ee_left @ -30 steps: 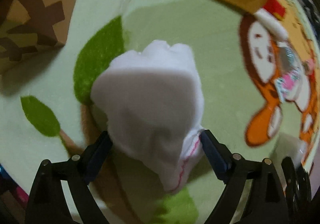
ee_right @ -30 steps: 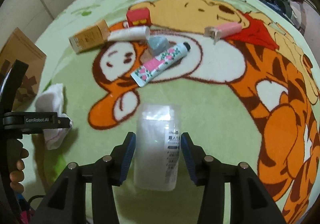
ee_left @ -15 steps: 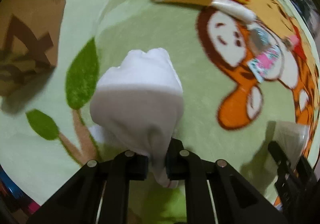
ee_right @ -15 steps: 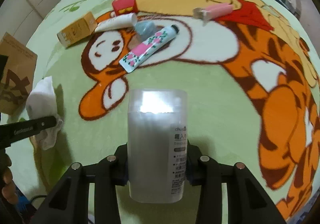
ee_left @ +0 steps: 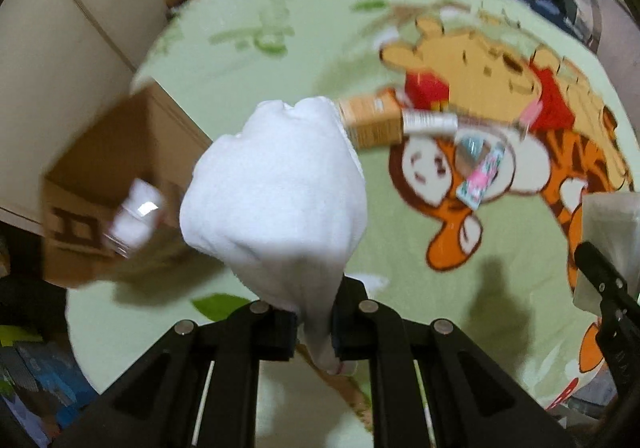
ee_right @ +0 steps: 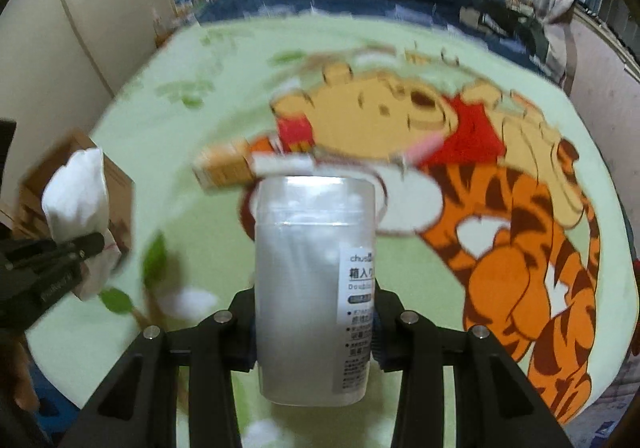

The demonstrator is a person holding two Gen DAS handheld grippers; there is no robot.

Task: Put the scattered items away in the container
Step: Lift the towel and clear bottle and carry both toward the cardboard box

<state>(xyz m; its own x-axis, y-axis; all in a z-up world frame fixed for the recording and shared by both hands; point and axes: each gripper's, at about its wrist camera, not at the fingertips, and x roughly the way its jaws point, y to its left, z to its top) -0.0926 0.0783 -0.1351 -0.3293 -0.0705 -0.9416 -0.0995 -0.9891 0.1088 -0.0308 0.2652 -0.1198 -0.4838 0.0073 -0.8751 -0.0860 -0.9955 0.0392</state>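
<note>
Left gripper [ee_left: 314, 332] steeply down, pinching white cloth [ee_left: 276, 192]; right gripper [ee_right: 314, 324] clamping cotton-swab canister [ee_right: 314, 288]; cartoon blanket [ee_left: 248, 64] below; cardboard box [ee_left: 120, 152] at 9 o'clock

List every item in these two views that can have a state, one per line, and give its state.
left gripper: shut on the white cloth
white cloth: pinched, lifted off the blanket
right gripper: shut on the clear tub
clear tub: lid on, held upright
cardboard box: open at the top
orange carton: lying on the blanket
floral tube: lying on the blanket
</note>
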